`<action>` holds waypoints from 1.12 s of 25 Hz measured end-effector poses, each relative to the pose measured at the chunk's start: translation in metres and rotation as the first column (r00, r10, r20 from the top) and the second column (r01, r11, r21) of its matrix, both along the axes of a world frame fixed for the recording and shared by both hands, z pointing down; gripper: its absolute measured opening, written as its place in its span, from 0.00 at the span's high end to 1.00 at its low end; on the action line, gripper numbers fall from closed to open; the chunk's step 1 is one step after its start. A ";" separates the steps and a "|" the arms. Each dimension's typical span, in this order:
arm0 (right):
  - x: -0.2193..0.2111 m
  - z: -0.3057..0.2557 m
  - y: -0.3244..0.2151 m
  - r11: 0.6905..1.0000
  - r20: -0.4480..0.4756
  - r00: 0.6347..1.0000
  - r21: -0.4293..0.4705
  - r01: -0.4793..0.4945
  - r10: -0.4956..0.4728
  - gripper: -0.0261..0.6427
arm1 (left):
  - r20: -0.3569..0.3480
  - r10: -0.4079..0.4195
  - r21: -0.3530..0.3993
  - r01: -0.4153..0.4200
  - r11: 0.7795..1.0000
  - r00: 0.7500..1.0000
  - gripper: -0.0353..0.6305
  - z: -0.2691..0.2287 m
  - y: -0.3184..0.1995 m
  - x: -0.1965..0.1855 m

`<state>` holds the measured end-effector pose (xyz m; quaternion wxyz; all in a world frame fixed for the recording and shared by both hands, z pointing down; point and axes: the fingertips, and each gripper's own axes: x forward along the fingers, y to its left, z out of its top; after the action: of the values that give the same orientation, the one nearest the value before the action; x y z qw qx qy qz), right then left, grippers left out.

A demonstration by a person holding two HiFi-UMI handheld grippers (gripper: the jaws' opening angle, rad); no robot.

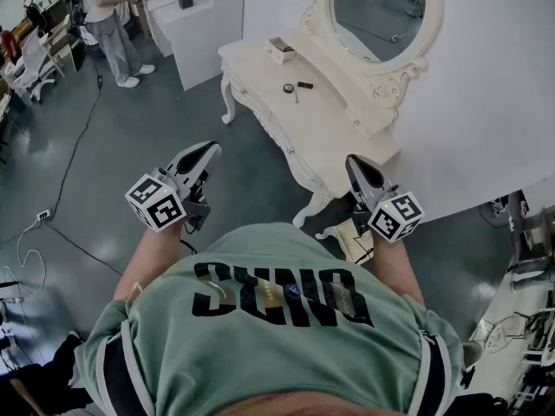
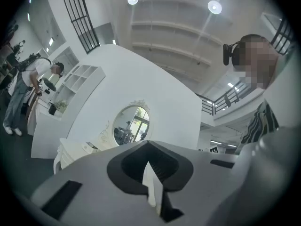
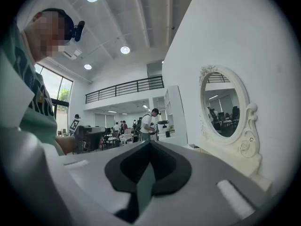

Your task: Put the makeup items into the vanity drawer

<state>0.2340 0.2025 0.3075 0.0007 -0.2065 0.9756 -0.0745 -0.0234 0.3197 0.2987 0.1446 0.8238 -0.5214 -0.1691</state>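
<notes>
Fingers [image 1: 198, 159] on both grippers are pressed together with nothing between them. The left gripper [image 1: 206, 150] and right gripper [image 1: 354, 161] are held out level in front of a person in a green shirt [image 1: 277, 336], over grey floor [image 1: 130, 137]. Well beyond the fingers stands the white desk [image 1: 334, 137]. Near its middle lie a round item [image 1: 289, 88] and a dark item [image 1: 304, 85], side by side, far from either gripper. Further along sits a box [image 1: 281, 49], with the oval mirror [image 1: 381, 7] behind.
</notes>
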 end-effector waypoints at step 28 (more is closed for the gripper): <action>0.073 0.018 -0.036 0.999 -0.049 0.998 -0.003 0.047 -0.048 0.95 | -0.021 0.074 -0.019 -0.075 0.997 0.997 0.94 0.005 -0.070 0.093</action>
<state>0.3065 0.1668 0.3254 -0.0251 -0.1851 0.9799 -0.0700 0.0692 0.2493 0.3040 0.1640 0.8395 -0.4904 -0.1667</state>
